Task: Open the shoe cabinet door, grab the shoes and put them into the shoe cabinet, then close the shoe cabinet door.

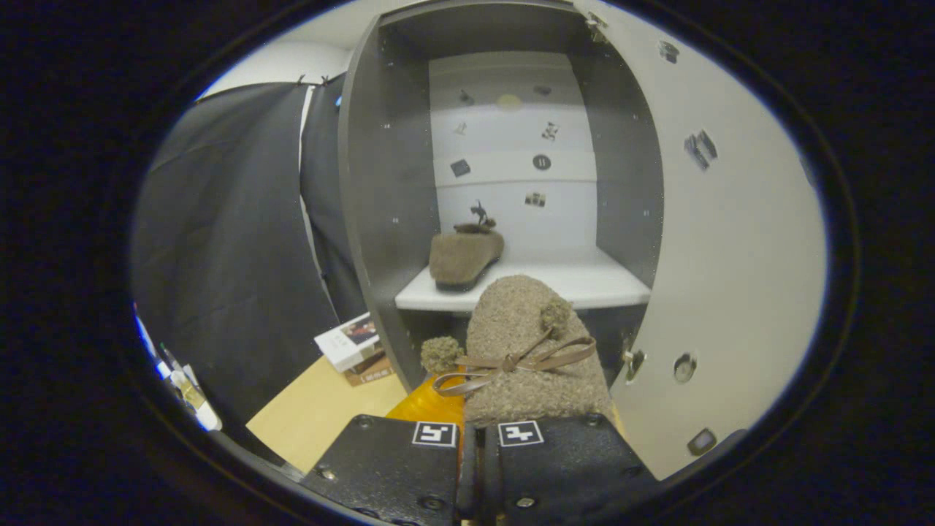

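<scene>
Shoe (529,351) (fuzzy), pinched in closed claw (478,446)

One shoe (465,257) on cabinet shelf (584,281)

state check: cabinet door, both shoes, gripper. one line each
shoe cabinet door: swung open, to the right of the opening.
first shoe: already set on the white shelf inside, sole down.
second shoe: held up just ahead of the fingers, toe toward the cabinet, bow on top, not yet on the shelf.
gripper: fingers close together, clamped on the second shoe's heel end.
</scene>
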`<state>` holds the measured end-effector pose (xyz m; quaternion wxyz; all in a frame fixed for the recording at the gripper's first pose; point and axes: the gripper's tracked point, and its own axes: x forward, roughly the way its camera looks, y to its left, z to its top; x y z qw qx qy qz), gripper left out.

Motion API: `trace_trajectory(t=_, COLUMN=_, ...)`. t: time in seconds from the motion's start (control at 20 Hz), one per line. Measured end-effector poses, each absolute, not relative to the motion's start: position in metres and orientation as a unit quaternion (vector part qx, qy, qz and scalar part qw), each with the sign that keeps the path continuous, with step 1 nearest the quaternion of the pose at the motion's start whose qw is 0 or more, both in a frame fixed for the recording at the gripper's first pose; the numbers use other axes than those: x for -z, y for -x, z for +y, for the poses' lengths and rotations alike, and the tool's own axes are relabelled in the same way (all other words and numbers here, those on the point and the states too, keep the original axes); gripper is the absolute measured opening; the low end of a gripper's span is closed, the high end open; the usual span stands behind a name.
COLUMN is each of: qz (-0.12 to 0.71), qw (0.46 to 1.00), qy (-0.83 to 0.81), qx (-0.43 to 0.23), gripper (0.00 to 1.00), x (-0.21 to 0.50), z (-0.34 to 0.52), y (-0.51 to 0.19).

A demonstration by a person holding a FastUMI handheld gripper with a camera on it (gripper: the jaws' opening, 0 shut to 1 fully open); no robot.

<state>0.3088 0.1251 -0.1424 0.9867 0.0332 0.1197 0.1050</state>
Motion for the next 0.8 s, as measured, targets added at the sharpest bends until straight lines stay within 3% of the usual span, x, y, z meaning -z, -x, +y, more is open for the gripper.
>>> trace_trajectory(t=0.4, qz=0.051, qw=0.994, qy=-0.036, qx=-0.093, gripper=0.08, x=0.069, z=0.124, y=-0.39)
trace_trajectory(t=0.8, qz=0.062, qw=0.996, qy=-0.033, qx=-0.053, gripper=0.08, x=0.065, z=0.118, y=-0.51)
